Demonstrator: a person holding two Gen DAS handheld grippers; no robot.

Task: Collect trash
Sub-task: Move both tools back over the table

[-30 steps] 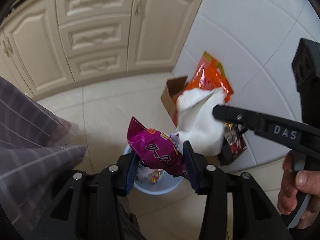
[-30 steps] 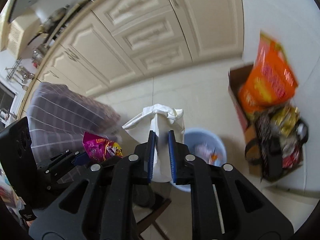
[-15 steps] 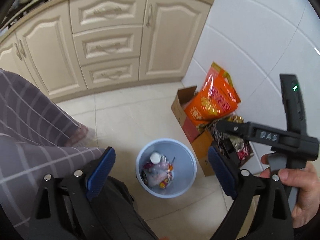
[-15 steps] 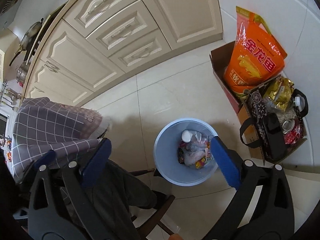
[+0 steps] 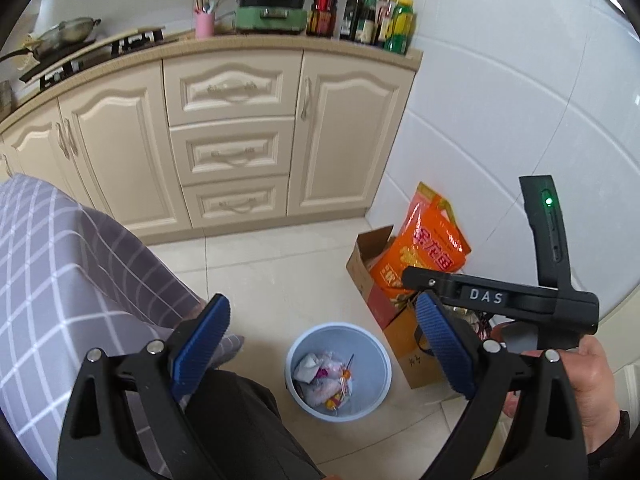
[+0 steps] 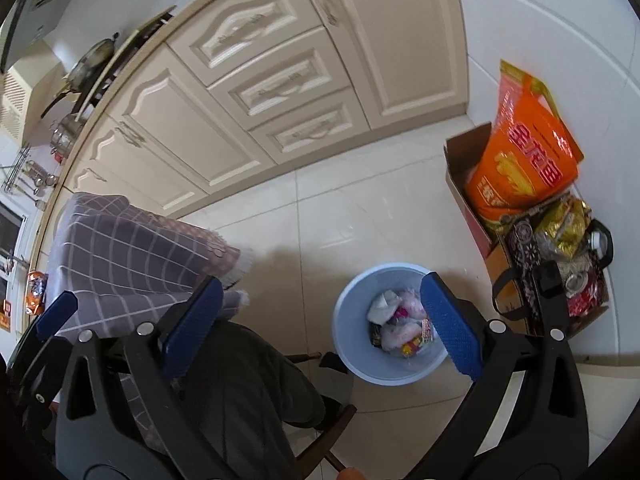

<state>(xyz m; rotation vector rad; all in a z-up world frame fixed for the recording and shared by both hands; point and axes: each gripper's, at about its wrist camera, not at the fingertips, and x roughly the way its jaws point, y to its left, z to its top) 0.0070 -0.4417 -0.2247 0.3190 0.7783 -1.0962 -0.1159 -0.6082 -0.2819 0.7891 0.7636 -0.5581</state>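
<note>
**Both hand-held grippers released above the waste bin**

Above the tiled floor, the left hand-held gripper stood released, its blue pads spread wide with nothing between them. Its jaws had just been opening. The light blue waste bin appeared between the pads, toward 6 o'clock in the left wrist view, standing upright on the floor. The trash lay inside the bin: crumpled white material, a pinkish wrapper and small coloured scraps.

The right hand-held gripper was likewise released, jaws wide and empty, and had just been opening. In the right wrist view the bin sat just inside the right pad, which overlapped its rim at about 3 o'clock. In the left wrist view the right hand-held gripper's black body entered at 3 o'clock, held by the right hand.

A cardboard box stood against the white tiled wall at 2 o'clock from the bin, holding an orange bag. A dark bag of packaged items stood just beside the box. Cream cabinets ran along 12 o'clock beneath the counter, which carried bottles, a green cooker and a pink utensil cup. A grey checked cloth filled 9 o'clock.
</note>
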